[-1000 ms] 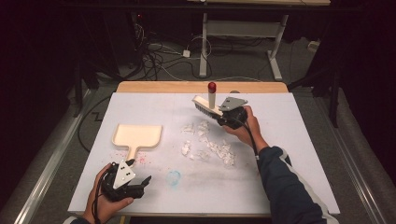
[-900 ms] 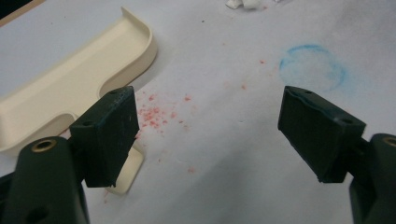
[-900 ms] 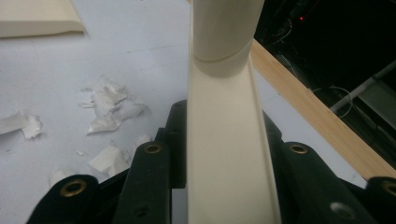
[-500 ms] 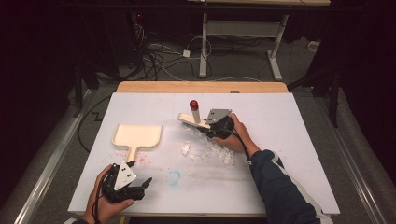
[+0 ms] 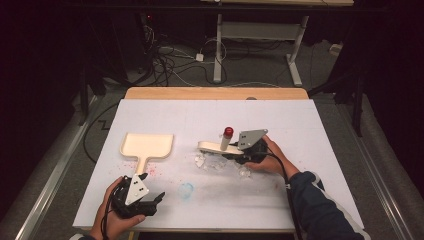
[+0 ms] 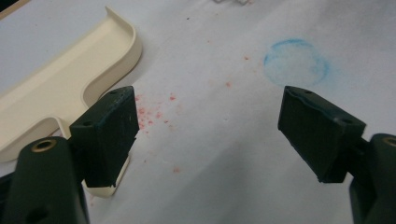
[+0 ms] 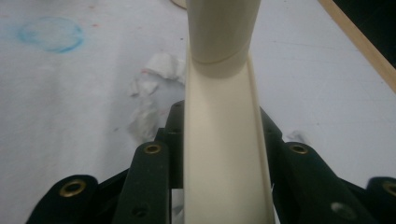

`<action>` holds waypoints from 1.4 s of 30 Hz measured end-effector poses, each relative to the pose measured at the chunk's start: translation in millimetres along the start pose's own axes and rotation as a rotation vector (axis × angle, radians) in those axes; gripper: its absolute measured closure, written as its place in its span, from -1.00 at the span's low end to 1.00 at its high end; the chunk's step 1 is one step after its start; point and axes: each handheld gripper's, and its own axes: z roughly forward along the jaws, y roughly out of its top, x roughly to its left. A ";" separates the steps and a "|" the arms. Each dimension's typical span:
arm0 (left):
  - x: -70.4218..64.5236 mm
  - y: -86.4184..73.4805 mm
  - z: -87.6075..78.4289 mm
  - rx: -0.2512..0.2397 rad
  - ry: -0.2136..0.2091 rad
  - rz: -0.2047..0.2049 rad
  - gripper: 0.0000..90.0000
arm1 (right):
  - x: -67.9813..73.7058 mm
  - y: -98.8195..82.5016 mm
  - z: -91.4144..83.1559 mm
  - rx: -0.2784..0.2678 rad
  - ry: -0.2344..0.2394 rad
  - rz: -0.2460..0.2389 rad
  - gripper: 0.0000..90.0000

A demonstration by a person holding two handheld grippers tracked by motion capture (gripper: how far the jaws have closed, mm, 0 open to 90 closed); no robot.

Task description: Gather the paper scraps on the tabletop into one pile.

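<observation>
A cream dustpan (image 5: 147, 145) lies flat on the white table cover, left of centre; its handle (image 6: 56, 88) reaches toward my left gripper. My left gripper (image 5: 151, 187) rests at the front left, open, with nothing between its jaws (image 6: 210, 126). My right gripper (image 5: 235, 152) is shut on a cream brush (image 5: 212, 146) with an upright, red-topped handle (image 5: 228, 131). In the right gripper view the brush body (image 7: 224, 140) runs straight out between the jaws. Crumpled white paper scraps (image 5: 210, 162) lie under and beside the brush (image 7: 152, 88).
A blue ring stain (image 5: 187, 190) marks the cover between the two grippers, and red specks (image 5: 150, 170) lie by the dustpan handle. A wooden table edge (image 5: 215, 93) runs along the back. Cables and desk legs stand on the floor beyond.
My right gripper has carried the brush leftward and nearer to the front, over the paper scraps, which now sit bunched closer together. The left gripper has stayed where it was.
</observation>
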 end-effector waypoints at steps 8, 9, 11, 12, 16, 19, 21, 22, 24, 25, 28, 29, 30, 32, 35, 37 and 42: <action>-2.3 2.5 1.0 0.005 -0.004 0.008 -0.56 | 3.7 -5.2 -24.4 -0.054 -0.060 0.032 0.51; -2.4 2.6 1.1 0.004 -0.004 0.008 -0.56 | 3.2 -4.5 -25.9 -0.065 -0.081 0.041 0.51; -2.5 2.8 1.2 0.004 -0.004 0.011 -0.56 | 2.4 -2.0 -29.1 -0.091 -0.115 0.058 0.51; -2.5 2.7 1.1 0.005 -0.005 0.012 -0.56 | 2.0 -0.4 -30.6 -0.102 -0.128 0.065 0.51; -1.6 2.1 0.6 0.003 -0.005 0.011 -0.56 | 2.8 9.0 -36.1 -0.135 -0.174 0.132 0.51; -1.8 2.2 -0.3 0.000 -0.005 0.011 -0.56 | 7.1 21.6 -37.6 -0.145 -0.215 0.225 0.51; -2.3 2.2 -2.0 -0.003 0.003 0.015 -0.56 | 13.9 31.3 -36.4 -0.163 -0.229 0.277 0.51; -2.3 2.1 -3.2 -0.007 0.004 0.016 -0.56 | 18.3 36.1 -35.0 -0.169 -0.236 0.305 0.51; -2.5 1.9 -5.1 -0.013 0.010 0.017 -0.56 | 28.3 44.9 -29.5 -0.194 -0.226 0.368 0.51; -2.8 1.7 -5.9 -0.017 0.012 0.018 -0.56 | 35.2 48.7 -25.4 -0.204 -0.227 0.399 0.51; -3.3 1.2 -8.4 -0.022 0.014 0.028 -0.56 | 56.4 58.6 -7.2 -0.200 -0.218 0.465 0.51; -3.2 0.9 -9.1 -0.022 0.014 0.031 -0.56 | 63.0 61.4 -0.6 -0.197 -0.211 0.486 0.51; -3.2 0.6 -9.7 -0.024 0.013 0.031 -0.56 | 68.8 63.2 5.6 -0.193 -0.201 0.499 0.51; -3.0 0.1 -10.6 -0.025 0.011 0.031 -0.56 | 79.2 65.5 17.6 -0.180 -0.202 0.529 0.51; -3.4 -0.1 -10.7 -0.029 0.005 0.034 -0.56 | 86.7 62.4 33.7 -0.149 -0.207 0.586 0.51; -4.5 -0.2 -10.4 -0.023 -0.002 0.026 -0.56 | 88.7 57.6 41.1 -0.126 -0.221 0.628 0.51; -4.8 0.8 -9.0 -0.016 -0.007 0.030 -0.56 | 81.8 46.7 40.4 -0.106 -0.306 0.663 0.51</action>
